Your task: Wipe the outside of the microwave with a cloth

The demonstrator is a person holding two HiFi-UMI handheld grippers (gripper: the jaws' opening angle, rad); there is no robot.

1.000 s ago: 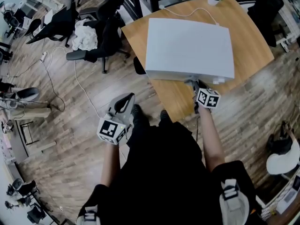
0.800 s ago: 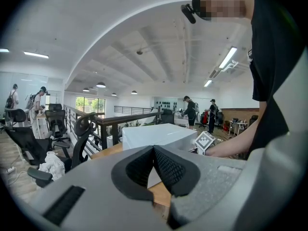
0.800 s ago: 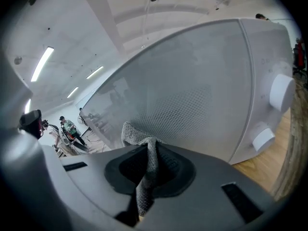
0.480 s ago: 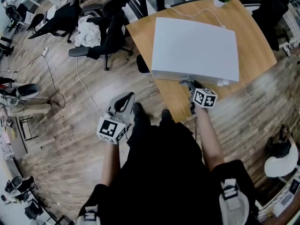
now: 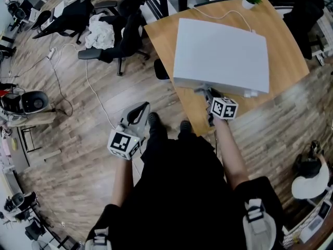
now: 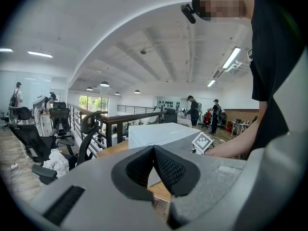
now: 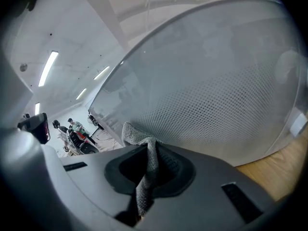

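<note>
The right gripper [image 7: 150,150] is clamped on a narrow fold of grey cloth [image 7: 136,136]. Only a small tuft of it shows past the tips, just in front of the microwave [image 7: 216,95] door; whether it touches cannot be told. The likeliest trouble, as I judge it, is that so thin a pinch lets the cloth drag out of the jaws when it rubs across the glass. With so little fabric ahead of the gripper, the hard tips themselves might also meet the door and scuff it. A firm push could shift the microwave too, since nothing braces it. The left gripper [image 5: 134,116] hangs low and well off to the side over the floor, its jaws closed together on nothing. The microwave fills the space directly ahead of the right gripper and rises above it. It is a white, boxy unit with a plain flat top, and its door is glossy, covered in a fine dotted mesh and throwing back reflections of the ceiling lights. It sits on the wooden desk [image 5: 195,111], whose bare surface runs beneath the right gripper.
</note>
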